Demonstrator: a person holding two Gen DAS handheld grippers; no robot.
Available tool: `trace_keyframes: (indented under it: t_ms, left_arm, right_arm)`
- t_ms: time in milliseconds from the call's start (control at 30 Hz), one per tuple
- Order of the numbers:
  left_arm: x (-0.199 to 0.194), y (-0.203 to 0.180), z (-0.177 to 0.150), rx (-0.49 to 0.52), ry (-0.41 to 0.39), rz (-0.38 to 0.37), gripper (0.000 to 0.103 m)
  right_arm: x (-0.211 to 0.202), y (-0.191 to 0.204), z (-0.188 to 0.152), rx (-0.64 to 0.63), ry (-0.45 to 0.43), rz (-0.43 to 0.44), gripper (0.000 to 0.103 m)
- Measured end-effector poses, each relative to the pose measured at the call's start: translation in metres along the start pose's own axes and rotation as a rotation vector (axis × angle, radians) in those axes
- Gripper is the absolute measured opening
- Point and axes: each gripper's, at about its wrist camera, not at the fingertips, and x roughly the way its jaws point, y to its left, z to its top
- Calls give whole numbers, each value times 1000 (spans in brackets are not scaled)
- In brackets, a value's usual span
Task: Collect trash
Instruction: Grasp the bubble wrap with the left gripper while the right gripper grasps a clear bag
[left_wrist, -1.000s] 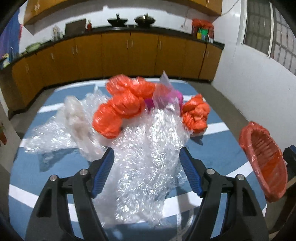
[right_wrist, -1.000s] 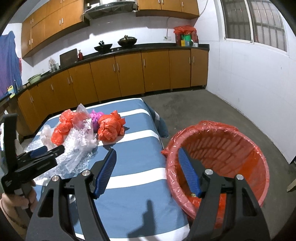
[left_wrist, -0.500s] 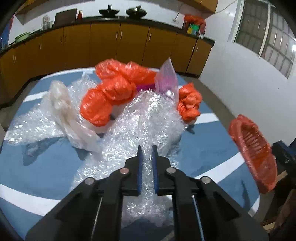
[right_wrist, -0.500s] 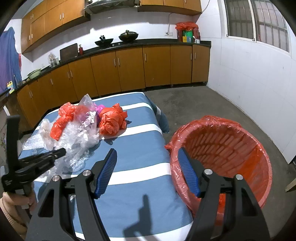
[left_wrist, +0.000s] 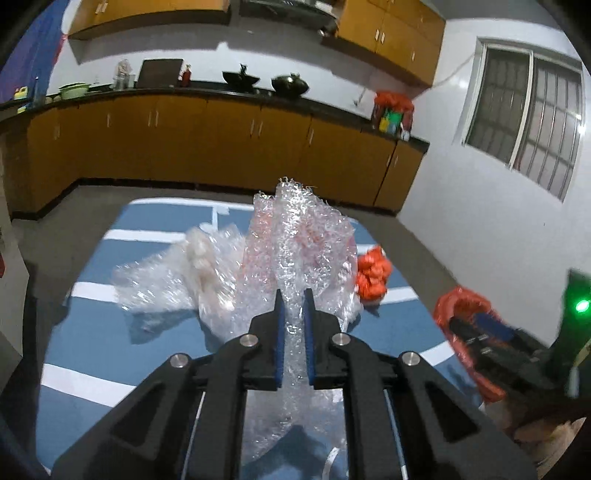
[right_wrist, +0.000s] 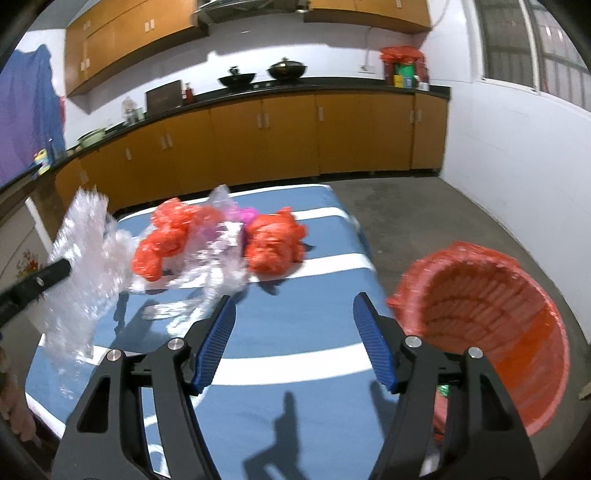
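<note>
The left gripper (left_wrist: 293, 306) is closed on the bubble wrap (left_wrist: 299, 243), which stands up from its fingers in the center of the frame, above the blue striped surface (left_wrist: 92, 332). The right gripper (right_wrist: 291, 314) is open and holds nothing. At the lower right, beside the surface edge, is the red-lined basket (right_wrist: 491, 321). The wrap is clear and crumpled.

Near half of the blue striped table (right_wrist: 295, 332) is bare, open lane to the red-lined basket (right_wrist: 491, 325) off its right edge. Far half is blocked by orange bags (right_wrist: 275, 242), clear plastic (right_wrist: 218, 254). Left gripper (left_wrist: 293, 295) clamps bubble wrap (left_wrist: 295, 236) hanging over the left side.
</note>
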Motion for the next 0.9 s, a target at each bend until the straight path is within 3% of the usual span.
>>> trace_keyframes:
  t_ms: [333,733,800,867,900]
  left_arm:
    - [-38,35,21,-52,-94,39,10]
    - [-43,70,30,-91,-109,131,10]
    - [-42,72,29,-94,-105,135,10]
    - [-40,73,29,-95,-99,139,10]
    - [-41,73,26,-96,-97,139,10]
  right_arm:
    - [56,51,7,-25,74,45,62]
    - [112,73,11,-31,159,-29,62]
    - [118,74,9,-37,187,-25,55]
    - [121,73,8,-38,217,-11,33]
    - [118,71,7,-39,212,-7,30]
